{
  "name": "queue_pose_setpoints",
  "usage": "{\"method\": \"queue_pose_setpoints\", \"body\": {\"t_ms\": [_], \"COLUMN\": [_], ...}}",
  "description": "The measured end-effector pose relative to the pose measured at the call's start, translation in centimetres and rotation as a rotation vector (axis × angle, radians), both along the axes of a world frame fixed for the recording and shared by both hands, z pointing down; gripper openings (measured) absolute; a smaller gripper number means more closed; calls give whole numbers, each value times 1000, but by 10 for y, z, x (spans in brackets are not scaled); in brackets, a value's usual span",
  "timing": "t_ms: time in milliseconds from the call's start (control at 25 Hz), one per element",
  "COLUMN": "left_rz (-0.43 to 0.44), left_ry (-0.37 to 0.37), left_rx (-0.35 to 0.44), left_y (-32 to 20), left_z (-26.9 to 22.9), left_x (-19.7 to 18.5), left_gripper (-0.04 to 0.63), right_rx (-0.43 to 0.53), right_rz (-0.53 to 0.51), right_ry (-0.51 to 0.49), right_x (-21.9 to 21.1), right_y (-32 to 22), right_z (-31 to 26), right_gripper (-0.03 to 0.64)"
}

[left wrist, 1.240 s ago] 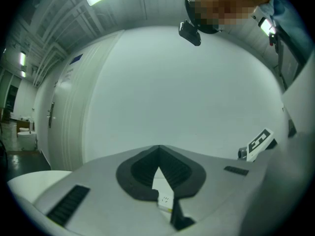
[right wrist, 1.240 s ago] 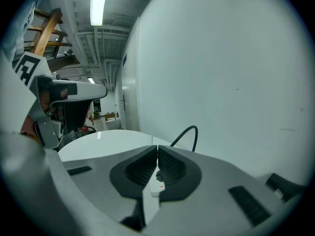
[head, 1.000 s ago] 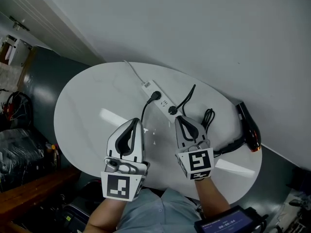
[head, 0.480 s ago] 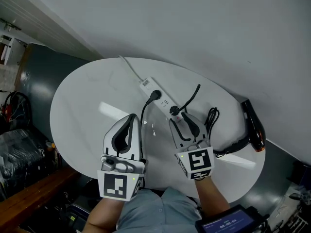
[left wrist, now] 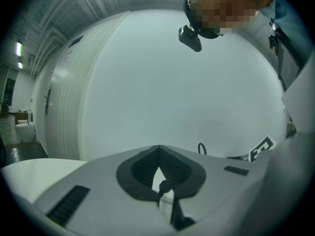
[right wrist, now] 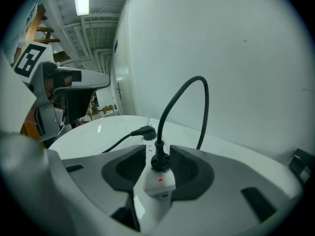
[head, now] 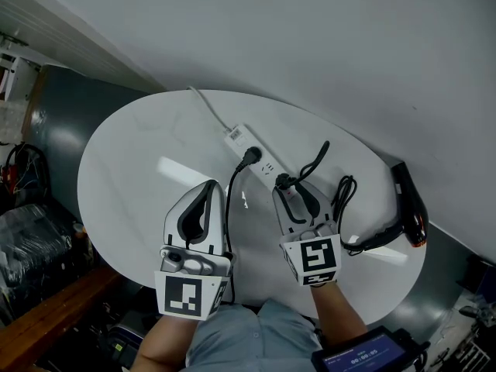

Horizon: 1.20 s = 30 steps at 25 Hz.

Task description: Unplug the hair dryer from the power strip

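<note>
A white power strip (head: pixel 252 152) lies slantwise on the white oval table (head: pixel 132 184). Two black plugs sit in it. The hair dryer's plug (head: pixel 279 181) (right wrist: pixel 160 161) is at the near end, by a red light. Its cord (head: pixel 341 194) loops right to the black hair dryer (head: pixel 409 206) at the table's right edge. My right gripper (head: pixel 288 192) (right wrist: pixel 158 154) has its jaws opening, one on each side of the strip's near end, with gaps at both pads. My left gripper (head: pixel 210 186) (left wrist: pixel 157 150) hovers shut, holding nothing, left of the other plug's cable (head: pixel 229 208).
The second plug (head: pixel 249 156) sits mid-strip. The strip's white cord (head: pixel 208 108) runs off the far edge toward the white wall. Dark floor and a wooden bench (head: pixel 46 316) lie to the left. A small screen (head: pixel 363 355) shows at the bottom.
My right gripper's jaws went from shut to open and came down around the strip's near end. My left gripper sank slightly and stayed shut.
</note>
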<state>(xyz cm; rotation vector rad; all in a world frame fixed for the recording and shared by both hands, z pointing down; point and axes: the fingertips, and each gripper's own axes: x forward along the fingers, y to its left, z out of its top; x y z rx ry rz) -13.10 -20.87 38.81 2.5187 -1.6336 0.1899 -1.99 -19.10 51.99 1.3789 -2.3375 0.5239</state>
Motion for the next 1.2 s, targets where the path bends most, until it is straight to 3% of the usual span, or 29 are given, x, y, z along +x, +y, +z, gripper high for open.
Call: {"method": "queue_pose_setpoints", "body": {"t_ms": [800, 1200], "left_rz": [-3, -10], "left_ry": [-1, 4], "left_rx": [-31, -44], "left_y": [-16, -15], "left_z": [13, 13], "left_x": [-10, -12], "left_gripper": [-2, -2], "right_rx": [-5, 18], "right_rz": [11, 10], "right_ry": [20, 78], "right_x": [-10, -11], "right_y": [-19, -18], "right_z": [6, 5], "right_gripper": [66, 55]}}
